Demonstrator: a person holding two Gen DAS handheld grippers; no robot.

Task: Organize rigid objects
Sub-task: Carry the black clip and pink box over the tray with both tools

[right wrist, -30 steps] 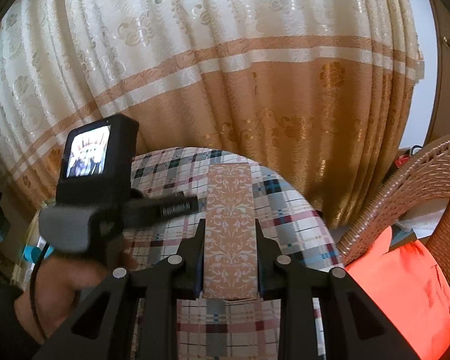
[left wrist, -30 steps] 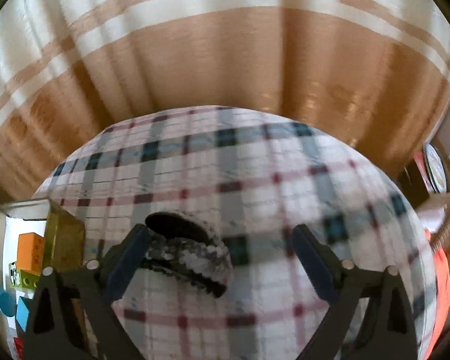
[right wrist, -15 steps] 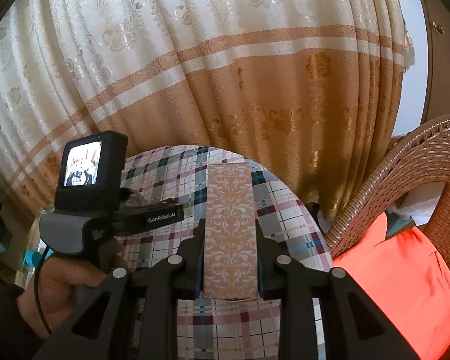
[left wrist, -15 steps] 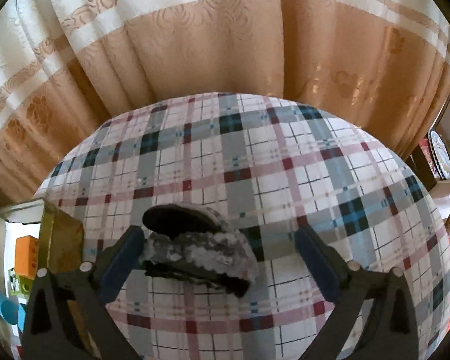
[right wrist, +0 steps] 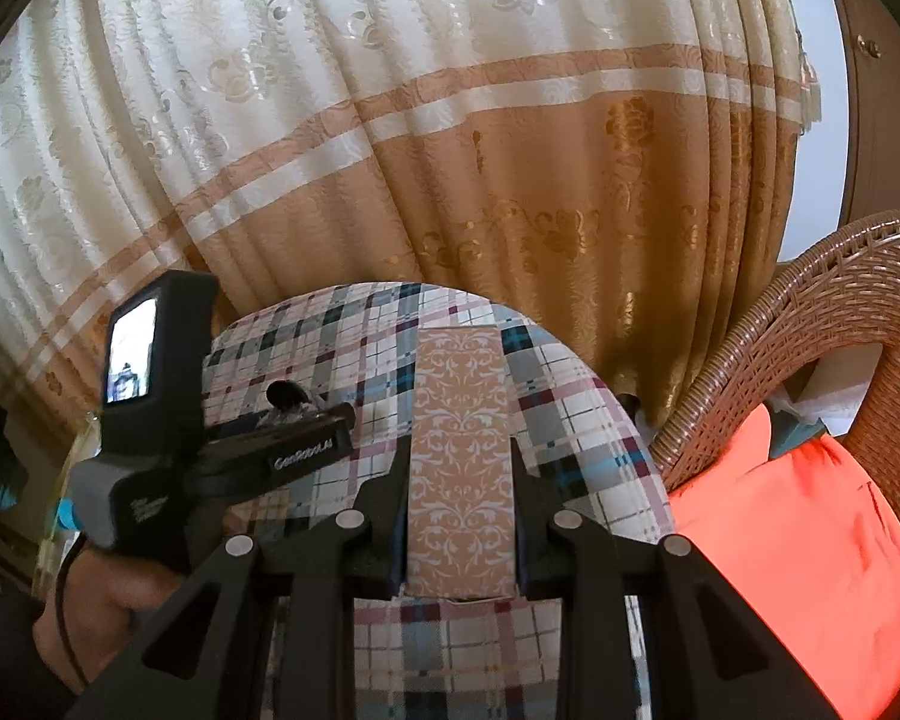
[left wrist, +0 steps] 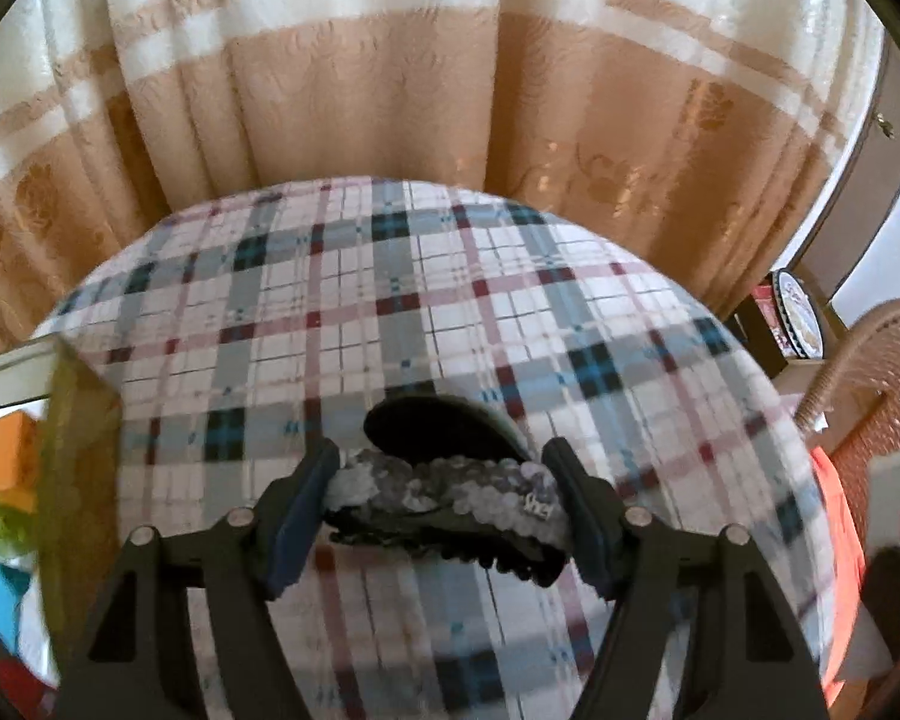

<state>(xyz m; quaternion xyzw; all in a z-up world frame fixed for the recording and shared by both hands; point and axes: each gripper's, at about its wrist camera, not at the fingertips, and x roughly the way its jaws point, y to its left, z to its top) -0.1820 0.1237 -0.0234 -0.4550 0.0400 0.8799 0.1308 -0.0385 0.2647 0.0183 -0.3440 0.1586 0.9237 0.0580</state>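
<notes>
My left gripper (left wrist: 444,498) is shut on a black hair claw clip (left wrist: 450,480) covered in silver sequins, holding it over the plaid tablecloth (left wrist: 390,300). My right gripper (right wrist: 459,468) is shut on a long tan box (right wrist: 461,456) with a white floral pattern, held lengthwise above the same round table (right wrist: 570,420). The left gripper and the hand that holds it show at the left of the right wrist view (right wrist: 282,450), with the clip (right wrist: 285,399) at its tip.
A clear bin (left wrist: 60,420) with orange, green and blue toy blocks stands at the table's left edge. A wicker chair (right wrist: 780,360) with an orange cushion (right wrist: 798,540) stands to the right. Tan and cream curtains (right wrist: 450,180) hang behind the table.
The left gripper's fingers have closed on the hair clip, which earlier lay between wide-open fingers. The right gripper keeps hold of the box and has lifted slightly.
</notes>
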